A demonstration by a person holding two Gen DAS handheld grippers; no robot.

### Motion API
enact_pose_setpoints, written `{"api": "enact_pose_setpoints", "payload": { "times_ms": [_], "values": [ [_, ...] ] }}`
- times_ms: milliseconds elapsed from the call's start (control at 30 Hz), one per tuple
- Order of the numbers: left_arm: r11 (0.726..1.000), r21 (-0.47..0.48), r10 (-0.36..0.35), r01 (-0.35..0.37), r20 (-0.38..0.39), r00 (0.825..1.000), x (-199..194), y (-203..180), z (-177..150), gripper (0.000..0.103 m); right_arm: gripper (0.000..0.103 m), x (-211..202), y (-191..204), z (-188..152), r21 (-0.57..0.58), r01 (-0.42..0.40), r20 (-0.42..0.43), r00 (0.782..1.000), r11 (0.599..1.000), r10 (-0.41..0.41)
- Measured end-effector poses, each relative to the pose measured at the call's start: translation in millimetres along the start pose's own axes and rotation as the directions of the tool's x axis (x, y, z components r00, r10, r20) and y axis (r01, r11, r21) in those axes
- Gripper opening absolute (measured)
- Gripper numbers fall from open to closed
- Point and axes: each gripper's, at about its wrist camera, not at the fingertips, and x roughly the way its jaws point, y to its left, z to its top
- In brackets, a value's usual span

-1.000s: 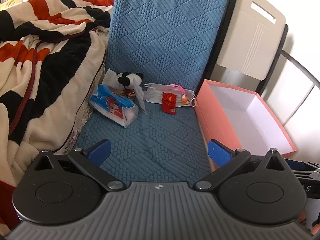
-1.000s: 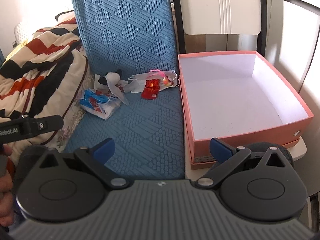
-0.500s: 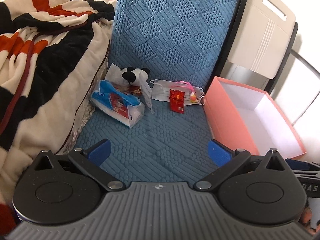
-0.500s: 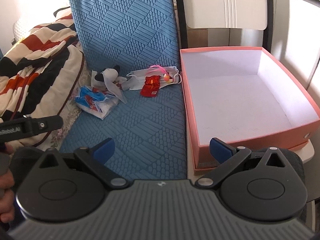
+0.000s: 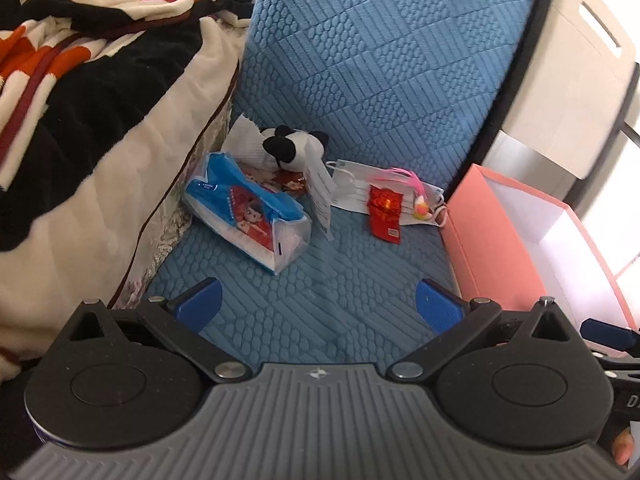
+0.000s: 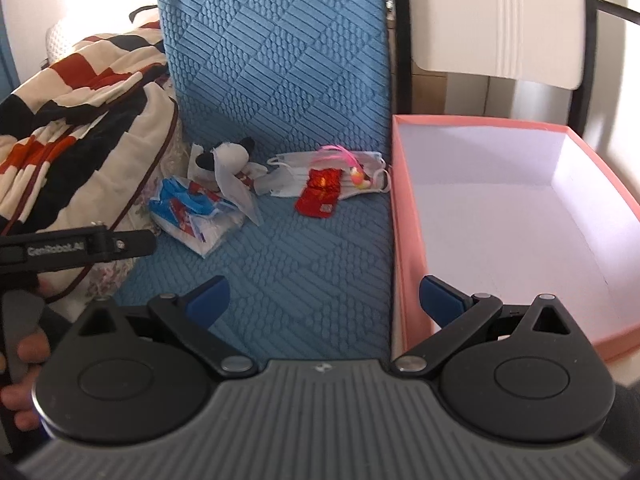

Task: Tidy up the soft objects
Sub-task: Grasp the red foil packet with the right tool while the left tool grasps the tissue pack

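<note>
Blue quilted cushioning (image 5: 360, 80) covers the seat where a handful of soft things lie in a loose cluster, with a striped red, black and cream blanket (image 5: 80, 100) heaped alongside. Both handheld tools hover short of the pile: the left gripper (image 5: 318, 300) and the right gripper (image 6: 324, 294) each show blue fingers spread wide with nothing between them. The work appears to be at the approach stage, nothing yet in the empty salmon-pink cardboard box (image 6: 404, 240) standing just beside the cushion. Nearest the left tool lies a crumpled blue-and-white plastic tissue pack (image 5: 248, 216); behind it rests a small black-and-white plush panda (image 5: 292, 148) with a long paper tag. Toward the box sit a white pleated face mask (image 5: 352, 196), a little red pouch (image 5: 385, 212) on top of it, and what may be a pink-tasselled charm (image 5: 418, 200). The next move likely calls for closing on one item, the slippery pack perhaps needing a grip across its middle.
</note>
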Motion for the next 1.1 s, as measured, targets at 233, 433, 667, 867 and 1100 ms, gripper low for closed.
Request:
{"api": "enact_pose_setpoints", "payload": {
  "times_ms": [233,433,667,867,1100],
  "values": [
    [0.999,-0.044,0.017,-0.016,0.02,1.0,32,3,8,0.103,0.103,22,3,11,-0.02,-0.009,0.061,0.998,1.0,0.01],
    [0.995,-0.092,0.027,-0.024,0.029,0.999,53,5,16,0.103,0.103,31,0,17,-0.023,0.005,0.086,0.996,1.0,-0.003],
    [0.985,-0.155,0.084,-0.075,0.054,0.995,79,11,20,0.103,0.103,51,1,25,-0.016,0.025,0.084,0.996,1.0,-0.024],
    [0.965,-0.247,0.1,-0.094,0.009,0.995,100,27,22,0.103,0.101,69,3,32,-0.016,0.008,0.067,0.998,1.0,-0.007],
    [0.953,-0.282,0.08,-0.106,-0.102,0.992,129,42,24,0.103,0.092,95,2,43,-0.019,-0.044,0.06,0.997,0.999,0.045]
  ]
}}
